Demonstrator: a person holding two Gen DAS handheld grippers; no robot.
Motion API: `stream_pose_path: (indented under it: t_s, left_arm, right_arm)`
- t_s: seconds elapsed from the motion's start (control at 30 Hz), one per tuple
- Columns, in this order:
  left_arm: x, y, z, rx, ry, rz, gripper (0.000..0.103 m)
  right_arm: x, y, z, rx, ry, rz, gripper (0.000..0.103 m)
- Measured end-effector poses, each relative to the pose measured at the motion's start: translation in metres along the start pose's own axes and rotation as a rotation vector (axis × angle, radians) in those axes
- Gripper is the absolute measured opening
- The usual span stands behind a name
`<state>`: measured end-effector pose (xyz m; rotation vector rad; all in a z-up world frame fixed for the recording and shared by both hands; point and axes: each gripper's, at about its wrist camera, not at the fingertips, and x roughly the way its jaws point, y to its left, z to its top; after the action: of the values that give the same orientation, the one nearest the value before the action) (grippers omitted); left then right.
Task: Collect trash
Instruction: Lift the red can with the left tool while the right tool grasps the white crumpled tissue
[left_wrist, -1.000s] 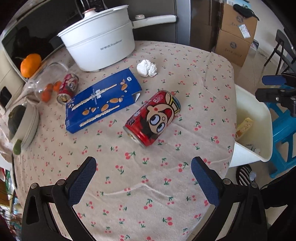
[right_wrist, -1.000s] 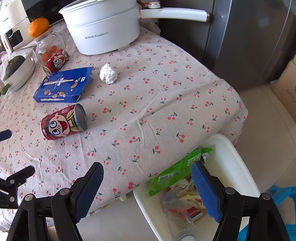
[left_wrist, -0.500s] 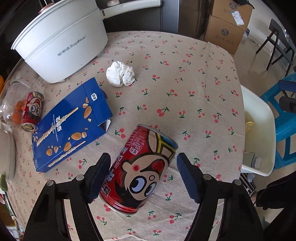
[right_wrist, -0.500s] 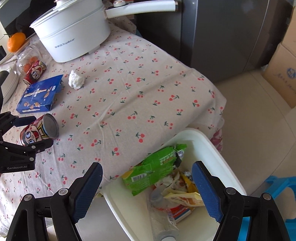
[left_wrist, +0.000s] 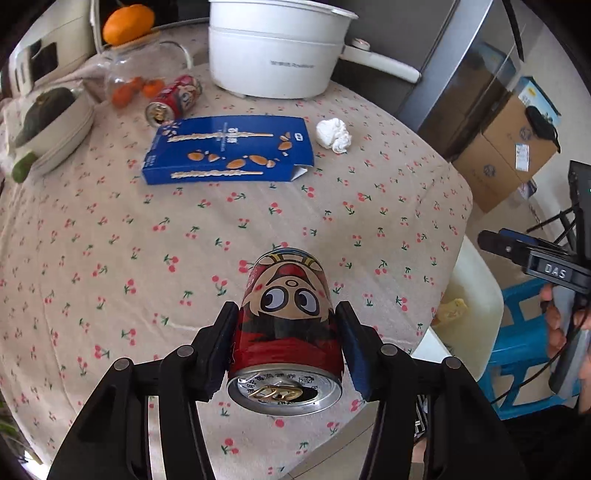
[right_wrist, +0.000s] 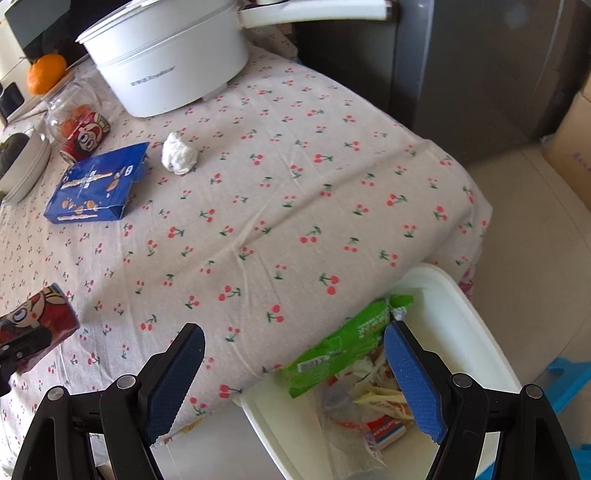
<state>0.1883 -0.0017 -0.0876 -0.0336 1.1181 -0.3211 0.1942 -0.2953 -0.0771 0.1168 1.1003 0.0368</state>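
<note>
The bench (right_wrist: 332, 192), draped in a cherry-print cloth, fills most of both views. At its far edge stands a white pot (left_wrist: 277, 48) with a long handle. Below the bench's near corner sits a white bin (right_wrist: 461, 314), holding a green wrapper (right_wrist: 351, 343) and other packets. A flat blue snack box (left_wrist: 229, 149) lies on the cloth, a second red can (left_wrist: 173, 99) beyond it and a crumpled white tissue (left_wrist: 334, 134) just beside it. The left claw (left_wrist: 286, 341) has just been closing, and both pads now press the sides of the red cartoon can (left_wrist: 286, 317), which lies on its side on the cloth, opened top toward the camera. The right claw (right_wrist: 295, 373) hangs wide apart and empty over the bench edge and the bin.
</note>
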Motion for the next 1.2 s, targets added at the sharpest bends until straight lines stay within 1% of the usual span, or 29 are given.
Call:
stream_pose_path:
  t_s: [0.1,0.17,0.2,0.27,0.37,0.4,0.5,0.6,0.7,0.73,0.83,0.9,0.93,1.0,1.2]
  left_arm:
    - [-0.025,0.018,-0.012,-0.033,-0.077,0.016,0.056]
    - [-0.037,0.035,-0.022,-0.092,-0.121,0.010,0.056]
    - [-0.040,0.045,-0.024,-0.126,-0.130,0.013,0.056]
    - [-0.047,0.060,-0.025,-0.172,-0.157,0.011,0.056]
    - [-0.055,0.075,-0.024,-0.199,-0.191,-0.013,0.056]
    - [-0.056,0.078,-0.024,-0.205,-0.198,-0.021,0.056]
    - [-0.056,0.089,-0.024,-0.220,-0.198,-0.014,0.056]
    - [-0.053,0.100,-0.026,-0.236,-0.189,0.004,0.056]
    - [-0.052,0.110,-0.029,-0.250,-0.179,0.013,0.056]
    - [-0.051,0.111,-0.029,-0.251,-0.177,0.016,0.056]
    - [-0.052,0.115,-0.031,-0.260,-0.176,0.017,0.056]
    - [-0.054,0.116,-0.032,-0.271,-0.179,0.010,0.056]
    - [-0.055,0.116,-0.033,-0.275,-0.181,0.004,0.056]
    - [-0.059,0.115,-0.034,-0.278,-0.189,-0.002,0.056]
    - [-0.072,0.109,-0.036,-0.287,-0.215,-0.027,0.056]
  right_arm:
    - [0.017,0.024,0.018,-0.034,-0.016,0.022,0.084]
    - [0.030,0.037,0.031,-0.050,-0.036,0.061,0.084]
    - [0.038,0.043,0.038,-0.062,-0.044,0.073,0.084]
    - [0.053,0.056,0.051,-0.097,-0.059,0.067,0.083]
    - [0.074,0.069,0.070,-0.134,-0.083,0.064,0.083]
    - [0.080,0.071,0.076,-0.134,-0.090,0.075,0.080]
    - [0.100,0.071,0.095,-0.106,-0.102,0.113,0.072]
    - [0.116,0.068,0.111,-0.078,-0.109,0.141,0.066]
    - [0.129,0.071,0.120,-0.075,-0.108,0.158,0.056]
    - [0.132,0.072,0.121,-0.076,-0.107,0.167,0.055]
    - [0.139,0.080,0.125,-0.082,-0.101,0.196,0.044]
    - [0.141,0.085,0.125,-0.098,-0.098,0.215,0.021]
    - [0.139,0.087,0.125,-0.105,-0.102,0.206,0.021]
    - [0.134,0.090,0.122,-0.118,-0.099,0.190,0.017]
    - [0.099,0.082,0.104,-0.118,-0.102,0.184,0.017]
